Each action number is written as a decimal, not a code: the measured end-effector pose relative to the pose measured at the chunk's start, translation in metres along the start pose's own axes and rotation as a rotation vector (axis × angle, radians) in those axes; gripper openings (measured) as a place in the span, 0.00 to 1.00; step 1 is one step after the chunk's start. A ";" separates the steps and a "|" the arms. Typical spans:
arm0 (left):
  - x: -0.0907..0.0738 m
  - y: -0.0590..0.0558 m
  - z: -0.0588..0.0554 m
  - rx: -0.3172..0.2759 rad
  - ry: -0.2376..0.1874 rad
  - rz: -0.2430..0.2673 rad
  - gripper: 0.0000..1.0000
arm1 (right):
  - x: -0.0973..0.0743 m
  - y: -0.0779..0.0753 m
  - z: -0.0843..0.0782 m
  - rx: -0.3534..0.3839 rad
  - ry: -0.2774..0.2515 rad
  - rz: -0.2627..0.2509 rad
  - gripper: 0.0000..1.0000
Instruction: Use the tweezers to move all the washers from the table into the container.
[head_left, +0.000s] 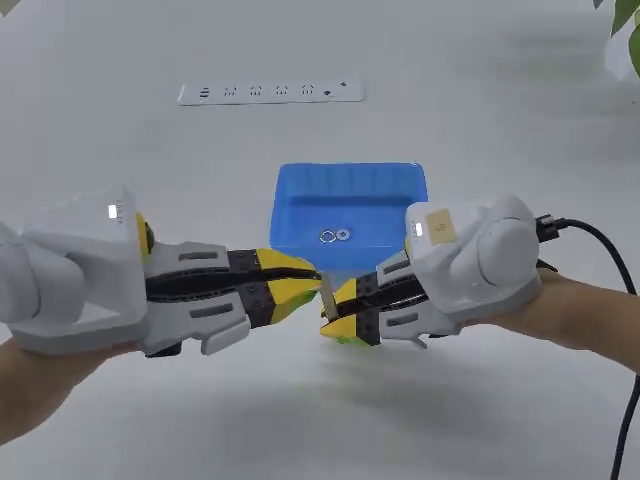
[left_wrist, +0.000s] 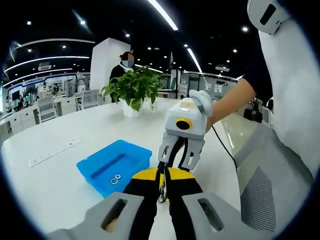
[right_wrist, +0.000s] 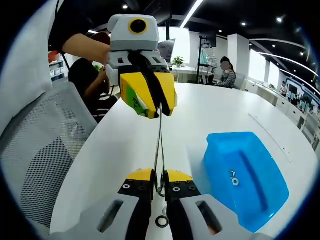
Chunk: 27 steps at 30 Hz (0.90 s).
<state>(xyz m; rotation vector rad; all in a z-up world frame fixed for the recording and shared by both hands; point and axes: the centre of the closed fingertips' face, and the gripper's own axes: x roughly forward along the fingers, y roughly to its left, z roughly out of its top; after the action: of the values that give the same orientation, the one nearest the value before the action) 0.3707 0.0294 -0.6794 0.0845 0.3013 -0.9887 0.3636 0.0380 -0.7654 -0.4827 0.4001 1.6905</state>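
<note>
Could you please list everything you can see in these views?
table: 1, white, under everything
container: 1, blue, mid-table
washers: 2, silvery, in container
tweezers: 1, metal, gripped at both ends
washer: 1, dark, on table below tweezers
power strip: 1, white, far table side
plant: 1, green, on table
chair: 1, grey mesh, beside table
cable: 1, black, from right gripper
left gripper: 1, white, yellow-tipped, shut on tweezers
right gripper: 1, same, shut on tweezers

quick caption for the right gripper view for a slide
Right gripper and left gripper both clamp the tweezers over a loose washer, blue container alongside
</note>
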 end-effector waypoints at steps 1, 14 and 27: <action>-0.002 0.000 0.001 0.002 -0.002 0.006 0.12 | 0.000 0.000 0.001 -0.001 -0.002 0.000 0.08; -0.028 0.000 0.019 -0.003 -0.069 0.083 0.22 | -0.020 -0.011 0.035 -0.029 -0.072 -0.052 0.08; -0.063 -0.008 0.011 -0.114 -0.101 0.153 0.43 | -0.066 -0.074 0.080 -0.070 -0.142 -0.185 0.09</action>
<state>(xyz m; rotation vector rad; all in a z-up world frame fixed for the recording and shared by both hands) 0.3340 0.0741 -0.6505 -0.0449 0.2543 -0.8195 0.4382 0.0367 -0.6628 -0.4343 0.1872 1.5518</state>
